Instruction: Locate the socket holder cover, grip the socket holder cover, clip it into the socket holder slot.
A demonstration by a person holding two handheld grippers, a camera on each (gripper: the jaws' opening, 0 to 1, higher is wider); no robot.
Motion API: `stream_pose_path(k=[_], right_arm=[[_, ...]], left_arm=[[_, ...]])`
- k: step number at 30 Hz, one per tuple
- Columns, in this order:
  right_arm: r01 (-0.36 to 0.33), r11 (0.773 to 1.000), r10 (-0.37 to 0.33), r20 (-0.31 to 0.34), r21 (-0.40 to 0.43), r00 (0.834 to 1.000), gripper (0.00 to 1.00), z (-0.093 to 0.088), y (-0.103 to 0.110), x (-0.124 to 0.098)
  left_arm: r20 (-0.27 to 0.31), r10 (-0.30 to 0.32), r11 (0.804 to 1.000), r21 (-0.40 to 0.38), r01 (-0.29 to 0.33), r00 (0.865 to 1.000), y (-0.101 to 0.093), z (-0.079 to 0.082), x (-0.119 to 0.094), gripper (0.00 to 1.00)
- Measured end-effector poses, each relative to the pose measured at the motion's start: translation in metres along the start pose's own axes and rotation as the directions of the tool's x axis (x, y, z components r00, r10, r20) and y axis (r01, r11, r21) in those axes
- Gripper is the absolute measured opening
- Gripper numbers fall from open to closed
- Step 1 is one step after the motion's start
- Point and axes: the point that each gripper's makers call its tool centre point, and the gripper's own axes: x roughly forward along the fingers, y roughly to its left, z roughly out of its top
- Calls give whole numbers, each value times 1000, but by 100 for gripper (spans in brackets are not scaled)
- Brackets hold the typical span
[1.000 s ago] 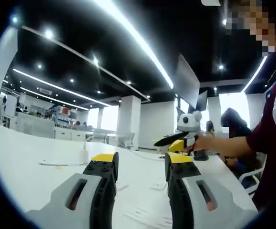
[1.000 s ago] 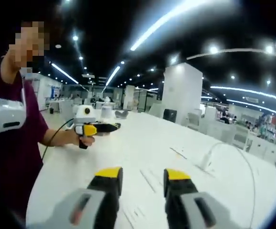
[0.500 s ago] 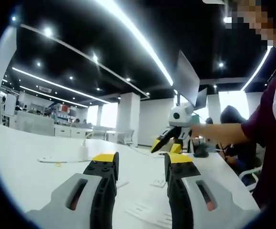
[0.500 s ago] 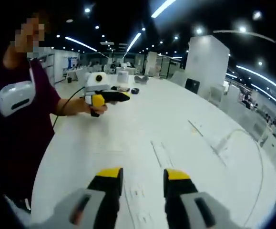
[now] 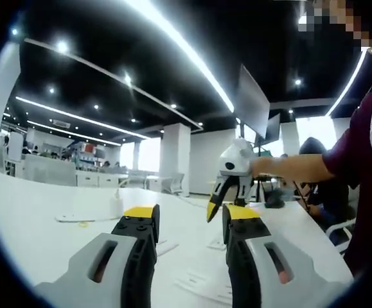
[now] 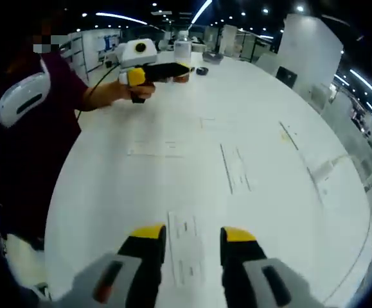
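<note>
Table [image 6: 141, 186] broad, white, scattered with flat white covers [image 6: 184, 253] just ahead of right gripper [image 6: 191, 234], jaws parted, empty. Left gripper [image 5: 187, 215] likewise open, empty. Probably light, stiff, slippery plastic; best pinched across long edges.

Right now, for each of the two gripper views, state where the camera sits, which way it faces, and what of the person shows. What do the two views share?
Left gripper view: rides the left gripper, low over the white table, facing across the office; the person's arm holds the right gripper.
Right gripper view: rides the right gripper, angled down at the table; the person's hand holds the left gripper.
Shared: table, person, white parts on it.
</note>
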Motion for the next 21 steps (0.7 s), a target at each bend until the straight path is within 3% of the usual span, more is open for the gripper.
stream_pose_path(k=[11,15,17,21], right_arm=[[-27,999,22,-171,-23,985,34,-26,5,11],[-30,999,23,-201,-32,979,34,-28,5,12],[-33,998,18,-247,-59,969,34,-32,5,13],[-50,996,27,-272,-80,962,34,-25,8,15]], left_arm=[[8,-3,1000,8,3,1000,-2,4,-1,40],[2,8,1000,25,-8,1000,0,3,-2,40],[-1,14,999,30,-14,1000,1,3,-3,40],[-8,24,999,33,-23,1000,4,2,-4,40]])
